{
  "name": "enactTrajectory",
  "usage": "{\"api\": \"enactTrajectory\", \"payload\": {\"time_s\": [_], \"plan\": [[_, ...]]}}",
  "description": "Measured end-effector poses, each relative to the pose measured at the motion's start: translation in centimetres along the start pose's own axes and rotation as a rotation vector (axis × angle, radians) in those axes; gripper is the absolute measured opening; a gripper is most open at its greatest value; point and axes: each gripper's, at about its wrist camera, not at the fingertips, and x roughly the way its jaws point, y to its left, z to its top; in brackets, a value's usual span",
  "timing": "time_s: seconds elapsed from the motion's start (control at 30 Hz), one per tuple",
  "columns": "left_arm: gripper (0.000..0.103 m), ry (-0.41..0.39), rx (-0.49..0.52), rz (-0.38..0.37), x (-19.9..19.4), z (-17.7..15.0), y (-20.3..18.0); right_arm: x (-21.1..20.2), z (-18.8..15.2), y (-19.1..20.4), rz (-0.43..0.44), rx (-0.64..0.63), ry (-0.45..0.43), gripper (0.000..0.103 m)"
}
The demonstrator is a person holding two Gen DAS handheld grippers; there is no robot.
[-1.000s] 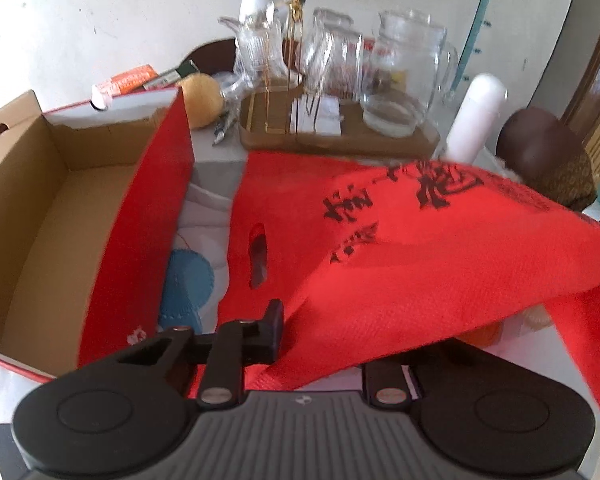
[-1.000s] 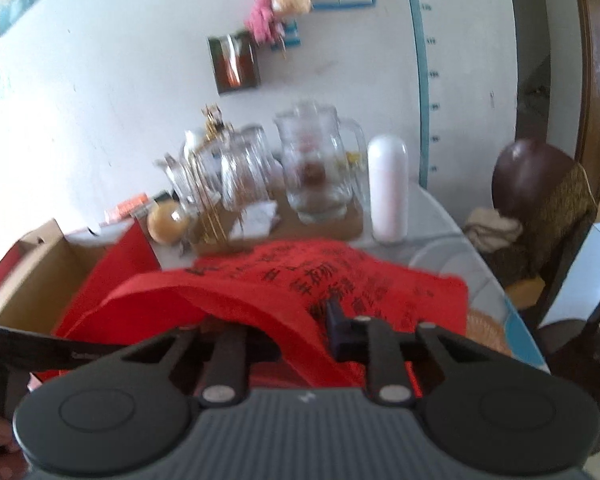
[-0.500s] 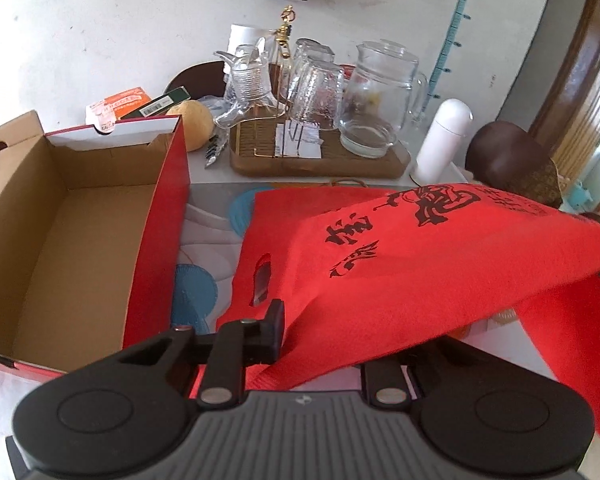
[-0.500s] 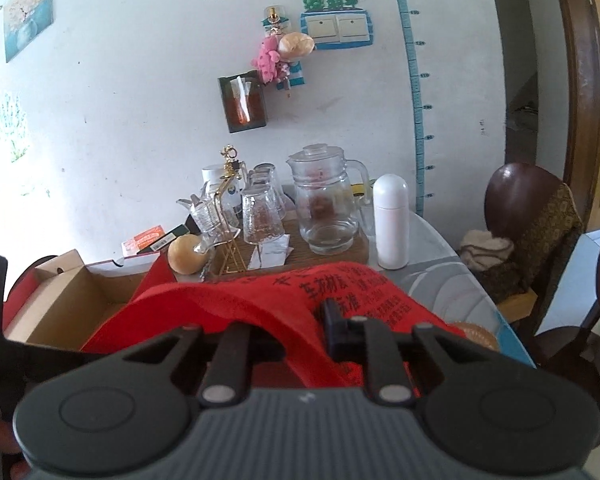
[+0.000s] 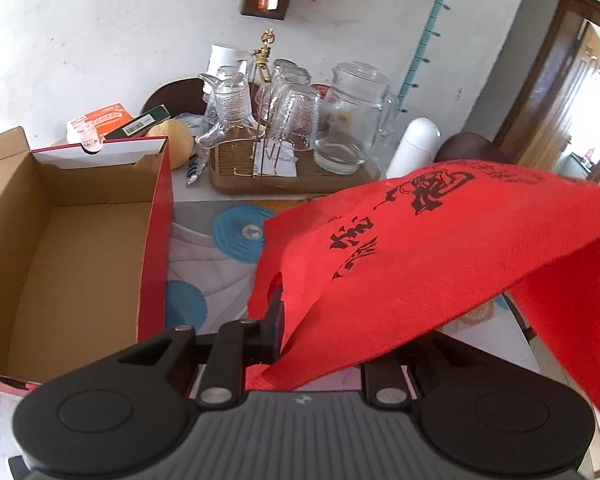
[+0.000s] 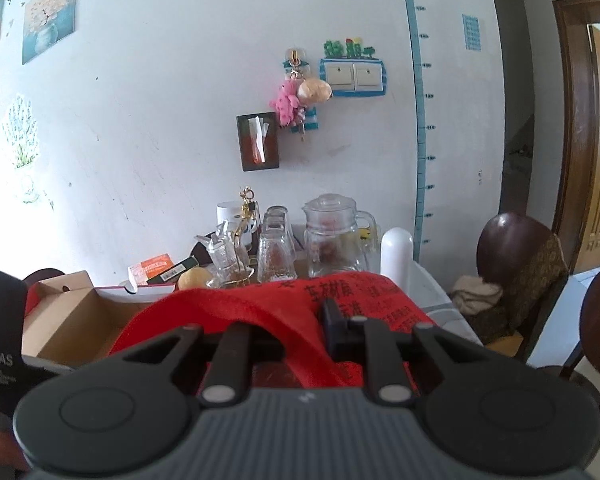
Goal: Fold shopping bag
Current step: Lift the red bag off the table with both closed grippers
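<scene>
Red shopping bag (image 5: pixel 440 248) | left fingers (image 5: pixel 274 322) clamp edge, angled down | right fingers (image 6: pixel 334 326) clamp fold, near-level

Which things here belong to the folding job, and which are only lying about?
For the job:
- red shopping bag
- left gripper, shut on the bag
- right gripper, shut on the bag

Only lying about:
- open cardboard box
- glass pitcher
- upturned glasses on their rack
- white flask
- tray
</scene>
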Motion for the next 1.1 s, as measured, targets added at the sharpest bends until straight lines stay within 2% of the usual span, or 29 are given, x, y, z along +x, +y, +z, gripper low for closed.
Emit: {"api": "enactTrajectory", "payload": {"time_s": [0.13, 0.37, 0.5, 0.63, 0.73, 0.8, 0.87, 0.93, 1.1], "plan": [[0.018, 0.028, 0.032, -0.01, -0.4, -1.4, 0.7, -0.9, -1.1, 1.1, -0.028, 0.012, 0.027, 0.015], [0.018, 0.102, 0.092, -0.027, 1.1, -4.8, 1.4, -1.0, -5.7, 2.0, -0.112, 0.076, 0.15, 0.015], [0.019, 0.116, 0.133, -0.01, 2.7, -5.9, 0.9, -0.3, -7.3, 1.1, -0.123, 0.135, 0.203, 0.015], [0.02, 0.089, 0.192, 0.042, 4.5, -6.0, -0.4, 0.7, -7.6, -0.1, -0.107, 0.157, 0.211, 0.015], [0.02, 0.107, 0.185, 0.049, 6.0, -5.6, -0.8, 1.4, -7.5, -1.0, -0.096, 0.16, 0.216, 0.017], [0.019, 0.097, 0.182, 0.048, 6.4, -5.3, -0.9, 1.8, -7.6, -1.3, -0.104, 0.138, 0.216, 0.024], [0.019, 0.092, 0.173, 0.068, 6.9, -4.8, -1.0, 2.3, -7.6, -1.8, -0.121, 0.112, 0.215, 0.066], [0.018, 0.1, 0.154, 0.082, 7.5, -4.3, -0.8, 2.9, -7.8, -1.9, -0.15, 0.06, 0.207, 0.087], [0.017, 0.11, 0.151, 0.092, 8.4, -3.5, -1.3, 4.7, -8.5, -1.2, -0.19, -0.084, 0.227, 0.093]]}}
